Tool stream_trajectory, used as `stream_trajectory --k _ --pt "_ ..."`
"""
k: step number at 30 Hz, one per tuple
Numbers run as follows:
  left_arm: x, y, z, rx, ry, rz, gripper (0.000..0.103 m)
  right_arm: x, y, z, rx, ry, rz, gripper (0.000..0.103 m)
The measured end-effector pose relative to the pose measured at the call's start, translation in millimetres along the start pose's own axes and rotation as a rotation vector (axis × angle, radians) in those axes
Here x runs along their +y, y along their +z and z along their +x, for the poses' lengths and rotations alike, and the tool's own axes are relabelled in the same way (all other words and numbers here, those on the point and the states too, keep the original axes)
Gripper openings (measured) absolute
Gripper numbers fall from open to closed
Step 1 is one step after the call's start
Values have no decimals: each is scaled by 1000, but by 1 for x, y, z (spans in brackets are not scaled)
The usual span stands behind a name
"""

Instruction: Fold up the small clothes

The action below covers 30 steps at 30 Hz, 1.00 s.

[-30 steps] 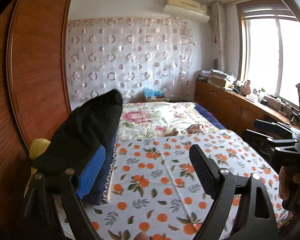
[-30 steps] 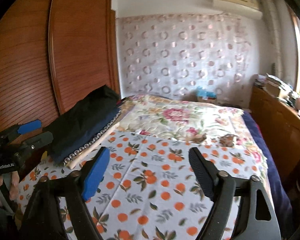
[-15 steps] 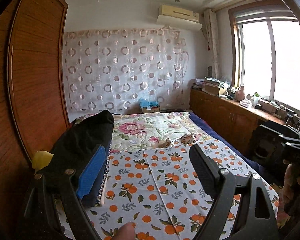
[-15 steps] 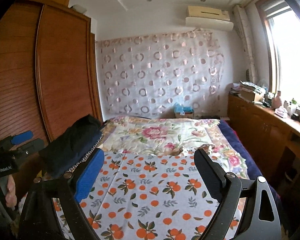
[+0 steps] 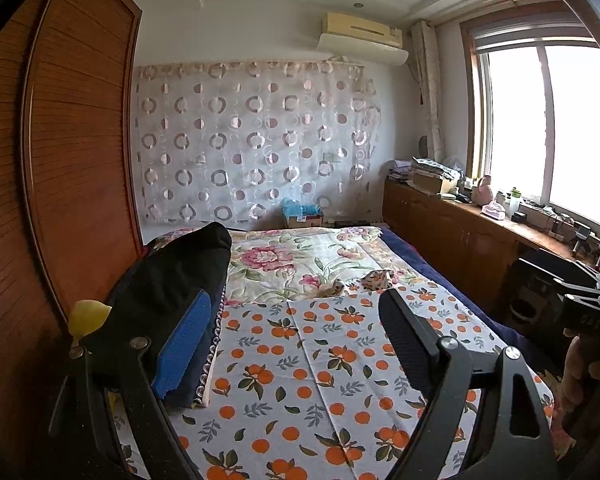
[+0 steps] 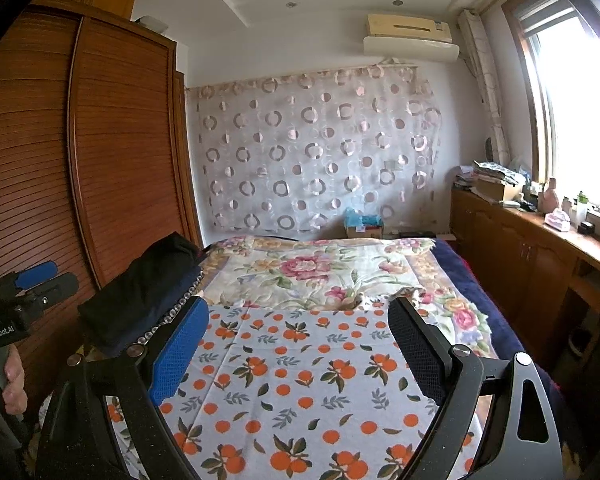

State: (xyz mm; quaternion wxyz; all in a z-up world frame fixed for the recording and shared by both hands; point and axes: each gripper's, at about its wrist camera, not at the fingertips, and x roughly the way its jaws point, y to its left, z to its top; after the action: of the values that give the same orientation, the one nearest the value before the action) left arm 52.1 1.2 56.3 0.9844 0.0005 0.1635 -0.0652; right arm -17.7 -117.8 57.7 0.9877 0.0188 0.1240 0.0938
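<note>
A dark folded pile of clothes [image 5: 168, 284] lies along the bed's left edge, also in the right wrist view [image 6: 148, 292]. Two small patterned garments [image 5: 376, 279] lie crumpled mid-bed where the orange-print sheet [image 5: 320, 360] meets the floral blanket [image 5: 284, 256]; one shows in the right wrist view [image 6: 410, 293]. My left gripper [image 5: 296, 344] is open and empty, raised above the sheet. My right gripper [image 6: 300, 352] is open and empty, also raised above the sheet. Each gripper shows at the edge of the other's view, left [image 6: 24, 292] and right [image 5: 572, 300].
A wooden wardrobe [image 5: 72, 160] stands along the bed's left side. A wooden counter [image 5: 460, 232] with clutter runs under the window on the right. A patterned curtain [image 5: 256, 140] hangs on the far wall, with a small box [image 5: 304, 218] below it.
Both grippers have lifted and tilted upward, so more wall and ceiling show. Their jaws stay open. Nothing on the bed has moved.
</note>
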Motion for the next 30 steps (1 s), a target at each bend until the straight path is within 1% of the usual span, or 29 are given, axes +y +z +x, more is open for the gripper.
stream_trajectory --k 6,30 --pt "3 -2 -2 -17 16 -3 87 -9 1 5 3 4 1 92" --pt "5 -3 -3 -17 18 -3 87 -28 3 6 3 11 -12 92"
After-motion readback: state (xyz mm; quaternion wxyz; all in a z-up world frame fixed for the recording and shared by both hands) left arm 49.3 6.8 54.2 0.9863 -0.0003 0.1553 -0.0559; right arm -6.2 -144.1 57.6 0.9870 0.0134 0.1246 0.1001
